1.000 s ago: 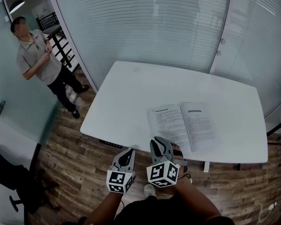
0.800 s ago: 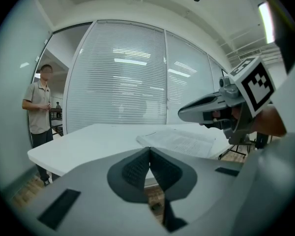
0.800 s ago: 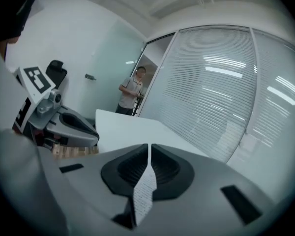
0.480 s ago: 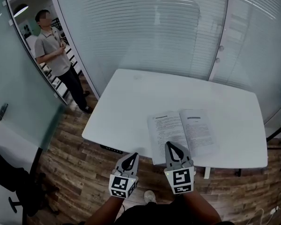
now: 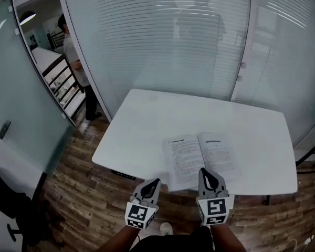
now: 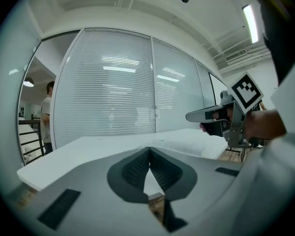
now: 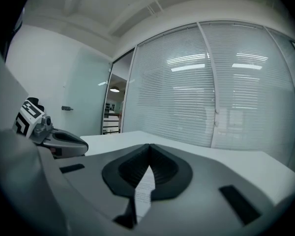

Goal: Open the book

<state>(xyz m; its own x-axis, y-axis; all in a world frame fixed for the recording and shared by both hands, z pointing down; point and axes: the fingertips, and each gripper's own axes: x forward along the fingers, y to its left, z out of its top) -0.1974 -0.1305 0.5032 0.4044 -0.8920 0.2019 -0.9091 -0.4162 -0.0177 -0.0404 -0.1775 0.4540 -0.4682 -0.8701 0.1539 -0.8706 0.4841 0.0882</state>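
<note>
Head view: book (image 5: 200, 155) lay open at lower centre, on table (image 5: 131, 114) by its front edge. L gripper (image 5: 156, 182) sat off the table, R gripper (image 5: 203, 171) over the book's near edge.
L gripper view: jaws clenched, empty.
R gripper view: jaws clenched, nothing pinched; print showed beneath.
Risk, I judged: a low R tip could snag a page & drag the book off.

The left gripper (image 5: 155, 182) and right gripper (image 5: 203, 171) sit side by side, slightly apart, both pointing forward; each one's 2 jaws are closed tip to tip.
</note>
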